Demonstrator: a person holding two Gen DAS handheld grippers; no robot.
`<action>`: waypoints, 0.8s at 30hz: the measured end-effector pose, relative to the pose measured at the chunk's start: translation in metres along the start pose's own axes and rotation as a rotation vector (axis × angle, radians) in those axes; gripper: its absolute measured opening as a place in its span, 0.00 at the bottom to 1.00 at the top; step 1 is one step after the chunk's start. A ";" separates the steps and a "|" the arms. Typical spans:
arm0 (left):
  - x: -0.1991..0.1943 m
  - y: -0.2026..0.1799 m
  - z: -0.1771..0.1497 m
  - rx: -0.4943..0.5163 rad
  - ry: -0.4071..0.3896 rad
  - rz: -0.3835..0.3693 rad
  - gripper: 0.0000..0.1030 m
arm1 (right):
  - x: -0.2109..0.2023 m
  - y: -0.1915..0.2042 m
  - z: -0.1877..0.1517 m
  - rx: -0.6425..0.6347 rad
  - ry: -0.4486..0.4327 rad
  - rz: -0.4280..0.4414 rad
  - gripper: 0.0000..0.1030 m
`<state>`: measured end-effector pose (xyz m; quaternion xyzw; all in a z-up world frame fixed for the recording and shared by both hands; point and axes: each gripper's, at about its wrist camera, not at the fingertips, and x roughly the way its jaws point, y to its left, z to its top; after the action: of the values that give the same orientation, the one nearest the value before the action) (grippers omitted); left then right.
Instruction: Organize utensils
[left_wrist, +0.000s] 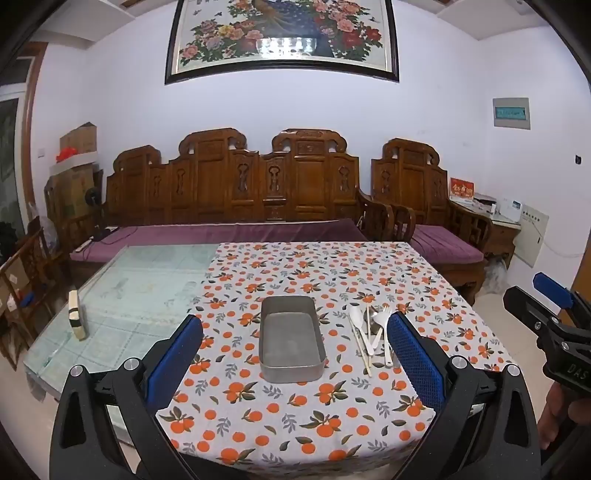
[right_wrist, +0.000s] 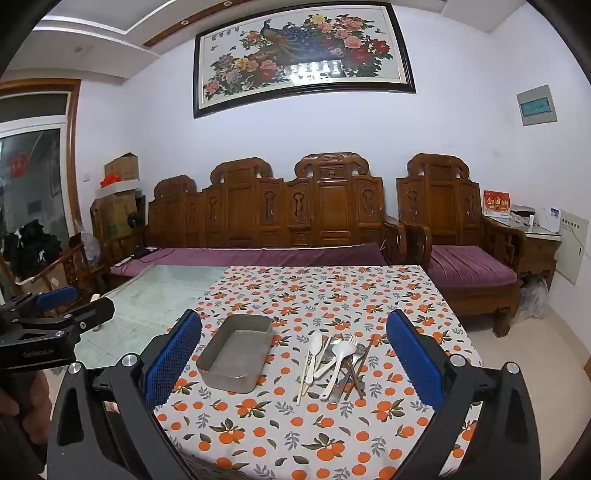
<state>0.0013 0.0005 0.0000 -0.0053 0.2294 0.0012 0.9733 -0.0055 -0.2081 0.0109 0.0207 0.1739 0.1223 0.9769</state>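
An empty grey metal tray (left_wrist: 291, 363) (right_wrist: 225, 376) sits on the orange-patterned tablecloth (left_wrist: 295, 413) (right_wrist: 295, 435). To its right lies a heap of utensils (left_wrist: 371, 332) (right_wrist: 338, 362): white plastic spoons, metal fork and spoon, pale and dark chopsticks. My left gripper (left_wrist: 293, 343) hangs open in front of the tray, nothing between its blue pads. My right gripper (right_wrist: 293, 350) is open too, short of the tray and heap. Each gripper shows at the edge of the other's view: the right gripper (left_wrist: 554, 314), the left gripper (right_wrist: 55, 314).
The cloth covers the right part of a glass-topped table (left_wrist: 129, 295) (right_wrist: 155, 295). A small pale block (left_wrist: 77, 314) stands on the bare glass at the left. A carved wooden bench with purple cushions (left_wrist: 229, 232) (right_wrist: 258, 254) runs behind the table.
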 end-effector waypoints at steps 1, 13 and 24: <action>0.001 0.000 0.000 0.000 0.000 0.000 0.94 | 0.000 -0.001 0.000 0.008 -0.002 0.003 0.98; -0.005 -0.003 0.002 0.002 -0.027 -0.005 0.94 | 0.000 -0.001 0.000 0.003 -0.001 -0.002 0.98; -0.007 -0.002 0.003 0.000 -0.034 -0.009 0.94 | 0.000 -0.001 0.001 0.003 -0.001 0.000 0.97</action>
<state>-0.0041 -0.0018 0.0055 -0.0061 0.2127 -0.0031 0.9771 -0.0050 -0.2094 0.0116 0.0222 0.1736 0.1219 0.9770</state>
